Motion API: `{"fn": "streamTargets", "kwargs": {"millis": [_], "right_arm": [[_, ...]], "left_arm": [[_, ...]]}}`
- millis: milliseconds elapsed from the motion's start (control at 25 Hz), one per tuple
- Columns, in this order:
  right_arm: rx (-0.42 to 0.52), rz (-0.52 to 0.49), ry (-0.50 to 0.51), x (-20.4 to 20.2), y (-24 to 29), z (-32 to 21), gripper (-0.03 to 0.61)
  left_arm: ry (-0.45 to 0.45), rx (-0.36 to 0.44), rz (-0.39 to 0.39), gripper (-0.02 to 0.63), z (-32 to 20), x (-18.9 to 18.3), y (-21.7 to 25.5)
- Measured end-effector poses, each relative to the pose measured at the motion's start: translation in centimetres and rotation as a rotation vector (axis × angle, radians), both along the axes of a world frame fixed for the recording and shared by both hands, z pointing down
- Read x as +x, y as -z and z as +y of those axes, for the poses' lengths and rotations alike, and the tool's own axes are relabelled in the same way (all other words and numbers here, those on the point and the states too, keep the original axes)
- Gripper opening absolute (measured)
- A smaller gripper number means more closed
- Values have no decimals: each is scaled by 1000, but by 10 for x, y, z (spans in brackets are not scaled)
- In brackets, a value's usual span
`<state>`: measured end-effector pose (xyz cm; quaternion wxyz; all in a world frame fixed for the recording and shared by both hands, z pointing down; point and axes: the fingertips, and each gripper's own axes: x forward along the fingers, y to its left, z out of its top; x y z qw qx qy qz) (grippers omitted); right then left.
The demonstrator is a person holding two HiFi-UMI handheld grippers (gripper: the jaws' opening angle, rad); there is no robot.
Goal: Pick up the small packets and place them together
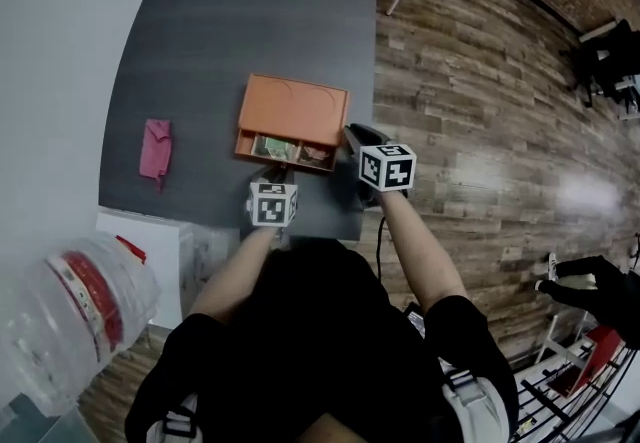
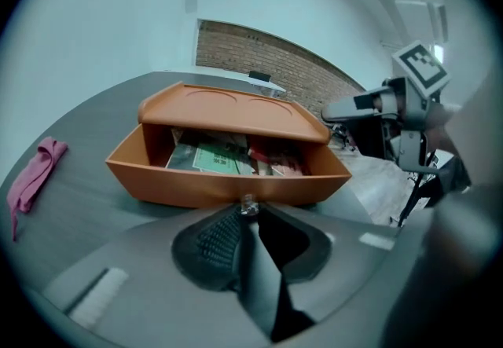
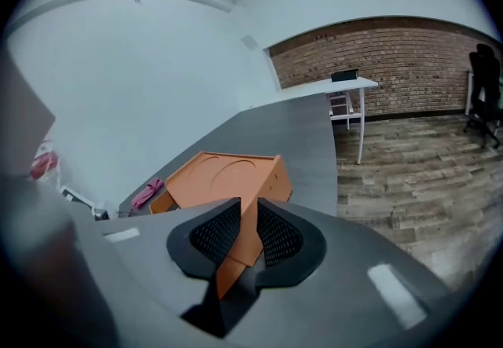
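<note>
Grey table [image 1: 230, 21] — green, red packets [image 2: 228, 158] in orange drawer [image 2: 196, 185].

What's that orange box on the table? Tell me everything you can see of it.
The orange box is a low, smooth, plastic-looking case with two shallow round hollows in its top. It sits flat on the dark grey table, near the person's edge. Its drawer is pulled out and holds several packets, one green. The left gripper pinches the small metal knob on the drawer front with its fingers.
</note>
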<state>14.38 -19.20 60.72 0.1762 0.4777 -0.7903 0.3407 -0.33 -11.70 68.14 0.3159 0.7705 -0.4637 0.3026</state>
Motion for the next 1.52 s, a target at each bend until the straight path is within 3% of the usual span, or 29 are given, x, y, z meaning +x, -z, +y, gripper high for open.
{"fn": "streamTargets", "kwargs": {"millis": [720,1360,1520], "right_arm": [[-18,90,-85,-4,-12,-23,91],[14,93,-94,-3,-10,-27,92],[22,101,-83,-4,-11,-30,92]], "left_arm": [[-31,-102,0,66,53,-6,-7],[-25,-100,-26,69,54,-12,-11],[-12,-129,-19,148,57,-19,-11]]}}
